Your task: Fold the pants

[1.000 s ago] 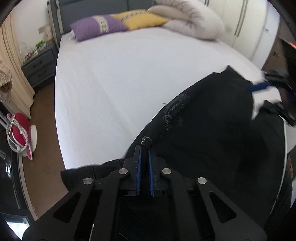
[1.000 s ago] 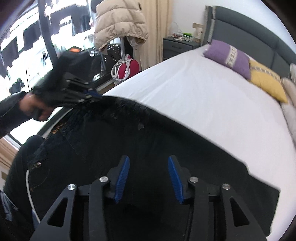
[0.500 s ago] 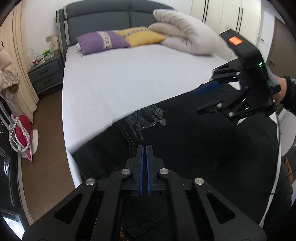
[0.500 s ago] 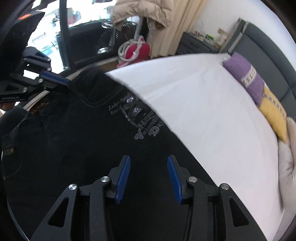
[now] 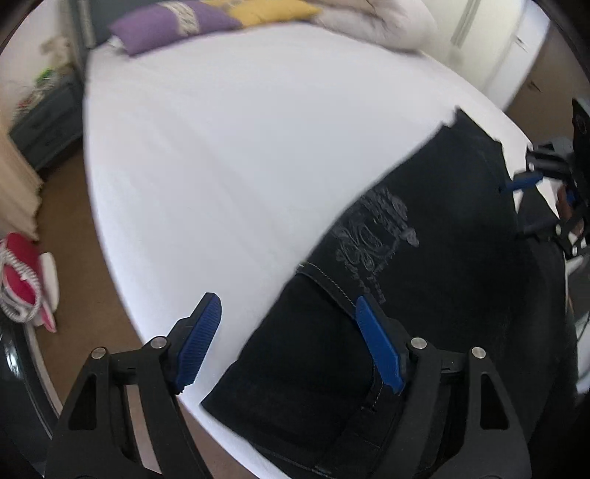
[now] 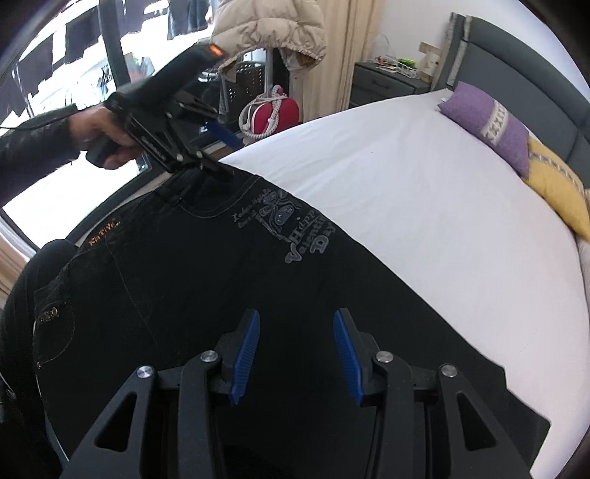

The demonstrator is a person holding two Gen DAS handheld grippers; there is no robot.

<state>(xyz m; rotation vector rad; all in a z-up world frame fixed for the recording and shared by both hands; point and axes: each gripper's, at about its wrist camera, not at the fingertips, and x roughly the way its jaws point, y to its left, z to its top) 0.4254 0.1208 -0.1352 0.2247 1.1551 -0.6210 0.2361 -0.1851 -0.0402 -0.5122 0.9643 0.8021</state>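
Your left gripper [image 5: 287,342] just let go — half a second ago its jaws were pinched shut at the waistband, now they're spread wide. Right gripper [image 6: 295,353] is open too, holding nothing. The pants [image 6: 221,294] lie flat along the bed [image 6: 424,191] edge, waist toward 10 o'clock in the right view — looks laid out, ready for a first fold.

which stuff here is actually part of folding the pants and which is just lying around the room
Part of the job:
- black pants, spread along the bed edge
- white bed, the folding surface
- left gripper, jaws open
- right gripper, jaws open

Just lying about:
- purple pillow
- yellow pillow
- beige puffer jacket
- red and white appliance on the floor
- grey nightstand
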